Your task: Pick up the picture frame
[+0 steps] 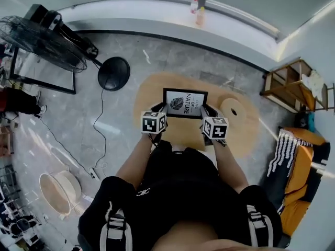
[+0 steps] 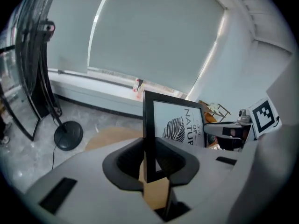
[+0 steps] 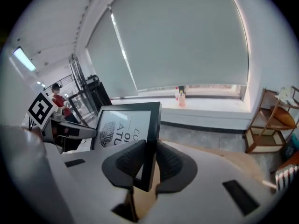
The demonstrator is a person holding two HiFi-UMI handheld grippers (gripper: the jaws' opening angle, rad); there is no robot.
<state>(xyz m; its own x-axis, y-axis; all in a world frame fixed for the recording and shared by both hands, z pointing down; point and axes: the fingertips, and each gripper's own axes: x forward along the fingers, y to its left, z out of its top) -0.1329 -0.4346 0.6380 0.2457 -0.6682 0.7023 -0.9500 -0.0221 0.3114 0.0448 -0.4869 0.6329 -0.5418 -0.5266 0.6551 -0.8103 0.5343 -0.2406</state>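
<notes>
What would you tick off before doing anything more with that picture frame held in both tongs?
1. Grip of left tongs on one edge of the picture frame: ok.
2. Grip of right tongs on the opposite edge: ok.
3. Frame lifted off the table: ok.
4. Frame held level between both tongs: ok.
5. Grip firm enough not to slip: cannot tell.

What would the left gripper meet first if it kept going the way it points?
The left gripper already clamps the frame in its jaws. Past it, probably the table or the floor beyond; depth is unclear.
</notes>
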